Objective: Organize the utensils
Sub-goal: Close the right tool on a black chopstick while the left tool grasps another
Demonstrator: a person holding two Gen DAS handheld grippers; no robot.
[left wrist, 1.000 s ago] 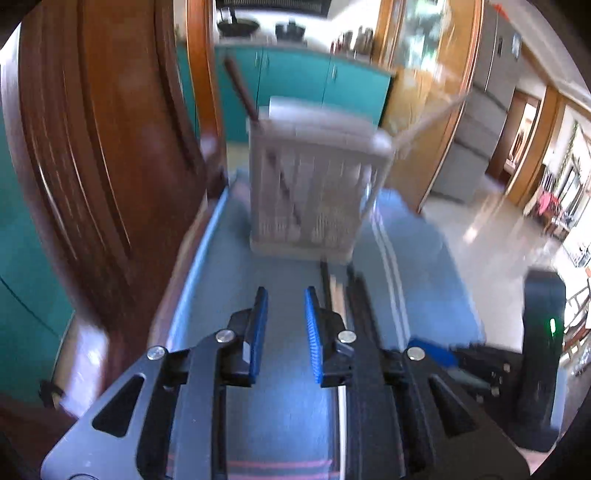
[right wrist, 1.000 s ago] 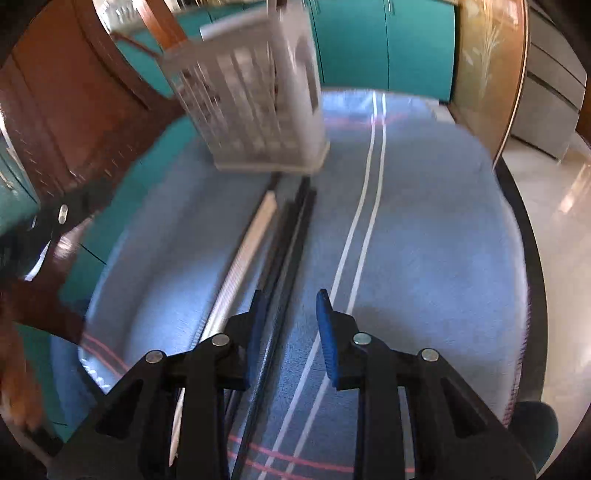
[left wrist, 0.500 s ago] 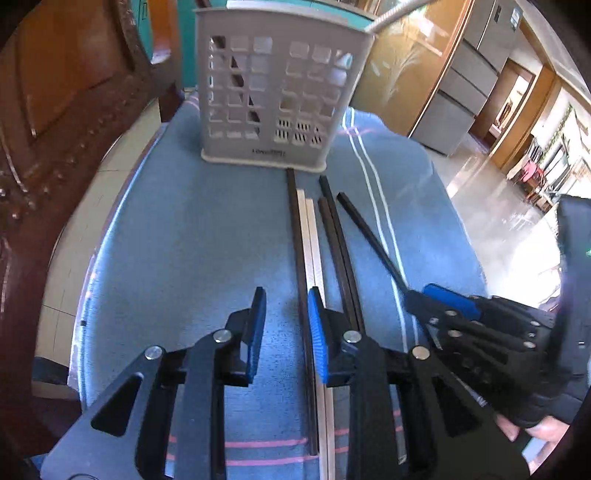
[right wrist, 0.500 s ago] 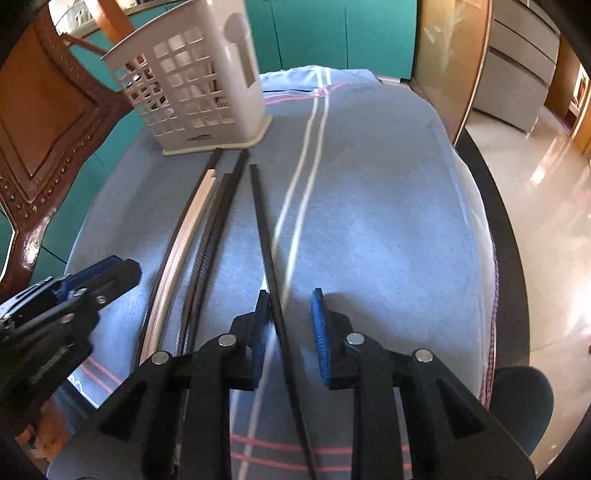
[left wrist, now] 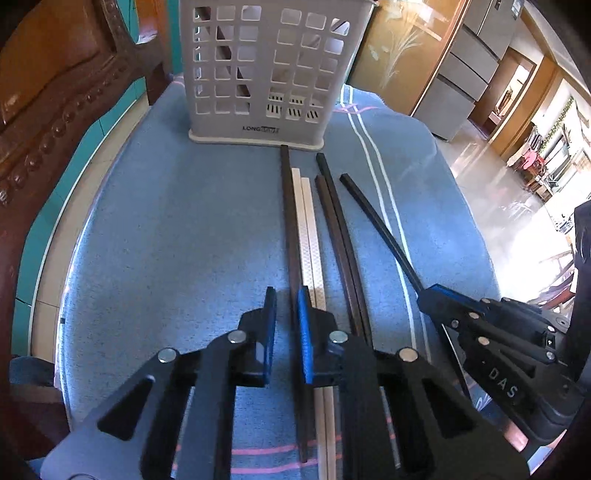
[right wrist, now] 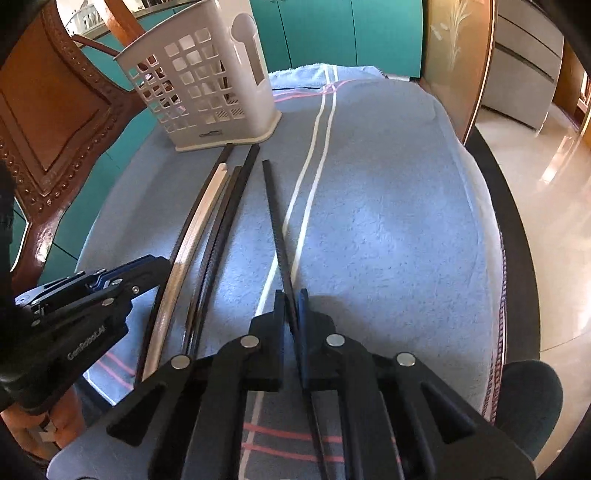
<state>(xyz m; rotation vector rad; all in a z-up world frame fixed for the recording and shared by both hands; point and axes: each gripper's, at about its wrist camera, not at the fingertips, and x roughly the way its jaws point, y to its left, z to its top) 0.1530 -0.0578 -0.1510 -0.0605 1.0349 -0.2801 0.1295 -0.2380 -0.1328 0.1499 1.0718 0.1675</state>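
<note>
Blue striped towel (left wrist: 166, 221) as work surface, teal cabinets (right wrist: 314, 29) behind. White perforated plastic basket (left wrist: 266, 74) upright at 12 o'clock on towel. Right gripper (right wrist: 291, 295) clenched on long black chopstick (right wrist: 275, 214), at 3 o'clock of the row. Left gripper (left wrist: 287, 295) just closing, not yet pinching, astride dark brown chopstick (left wrist: 288, 206); pale chopstick pair (left wrist: 306, 221) touching it at 3 o'clock. Finish closing on brown stick alone. Lift level, then drop tip-first into basket.
</note>
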